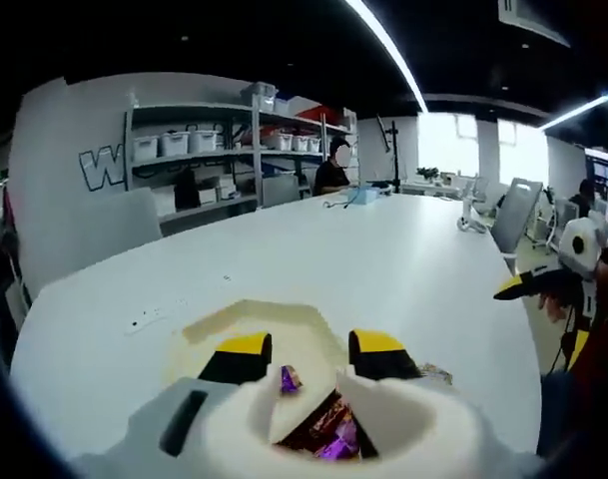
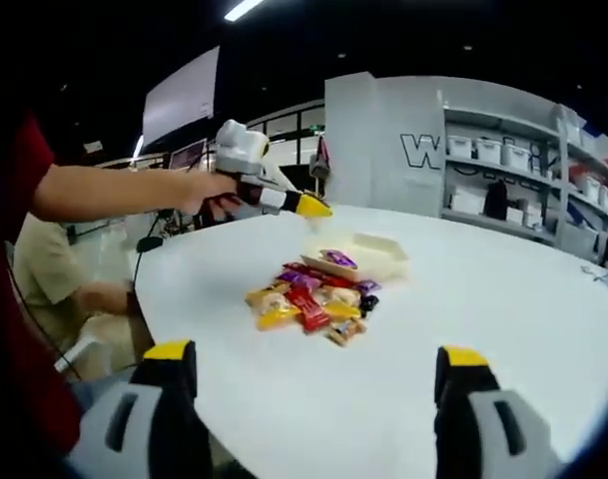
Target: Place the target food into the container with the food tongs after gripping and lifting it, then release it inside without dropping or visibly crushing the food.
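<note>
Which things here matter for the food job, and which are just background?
Job: snack pile; cream container; left gripper; right gripper.
Background: storage shelves; office chair; white table.

In the right gripper view the right hand-held gripper (image 2: 313, 374) has its two yellow-tipped jaws spread wide apart, nothing between them; the left hand-held gripper (image 2: 313, 208) enters from the left, held aloft by a hand (image 2: 209, 190) on a bare outstretched forearm; in the left gripper view the left hand-held gripper (image 1: 310, 351) shows a moderate gap between its jaws.
</note>
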Action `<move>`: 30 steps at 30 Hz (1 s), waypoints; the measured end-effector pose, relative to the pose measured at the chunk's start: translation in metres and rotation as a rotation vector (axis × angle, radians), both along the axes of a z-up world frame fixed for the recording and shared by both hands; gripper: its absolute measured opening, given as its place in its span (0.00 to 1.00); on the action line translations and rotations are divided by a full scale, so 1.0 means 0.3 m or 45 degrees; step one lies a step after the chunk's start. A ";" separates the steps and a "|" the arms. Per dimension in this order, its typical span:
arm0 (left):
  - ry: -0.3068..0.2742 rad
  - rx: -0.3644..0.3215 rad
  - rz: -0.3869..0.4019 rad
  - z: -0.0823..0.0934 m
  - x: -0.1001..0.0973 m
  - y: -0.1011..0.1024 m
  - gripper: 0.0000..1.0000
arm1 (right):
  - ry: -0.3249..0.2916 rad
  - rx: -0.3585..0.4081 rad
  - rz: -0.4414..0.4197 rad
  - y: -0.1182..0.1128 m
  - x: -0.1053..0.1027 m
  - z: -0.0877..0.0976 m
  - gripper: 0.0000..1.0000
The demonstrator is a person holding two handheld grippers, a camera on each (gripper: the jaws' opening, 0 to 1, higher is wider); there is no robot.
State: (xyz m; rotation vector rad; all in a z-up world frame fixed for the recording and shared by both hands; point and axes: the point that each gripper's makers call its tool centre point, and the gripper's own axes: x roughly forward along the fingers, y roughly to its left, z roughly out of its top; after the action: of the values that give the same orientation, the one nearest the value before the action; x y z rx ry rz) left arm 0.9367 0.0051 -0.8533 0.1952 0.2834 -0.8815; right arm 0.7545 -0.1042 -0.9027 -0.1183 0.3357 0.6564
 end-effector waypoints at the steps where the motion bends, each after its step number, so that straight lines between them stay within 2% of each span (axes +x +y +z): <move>1: 0.003 -0.001 -0.007 -0.008 -0.007 -0.004 0.29 | 0.002 -0.002 0.003 0.003 -0.001 -0.003 0.99; 11: 0.022 0.022 -0.037 -0.055 -0.033 0.008 0.29 | 0.014 -0.023 0.030 0.023 -0.015 -0.012 0.99; 15: -0.024 0.077 -0.041 -0.074 -0.054 0.026 0.29 | 0.018 -0.030 0.041 0.031 -0.021 -0.017 0.99; 20: 0.007 0.102 -0.058 -0.119 -0.099 0.056 0.29 | 0.018 -0.035 0.054 0.042 -0.022 -0.019 0.99; 30: 0.043 0.117 -0.075 -0.177 -0.160 0.051 0.30 | 0.016 -0.045 0.070 0.058 -0.028 -0.021 0.99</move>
State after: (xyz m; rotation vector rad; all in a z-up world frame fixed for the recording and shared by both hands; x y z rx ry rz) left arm 0.8886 0.0203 -0.9064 0.2755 0.3514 -0.9313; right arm 0.7462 -0.0869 -0.9090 -0.1575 0.3569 0.7064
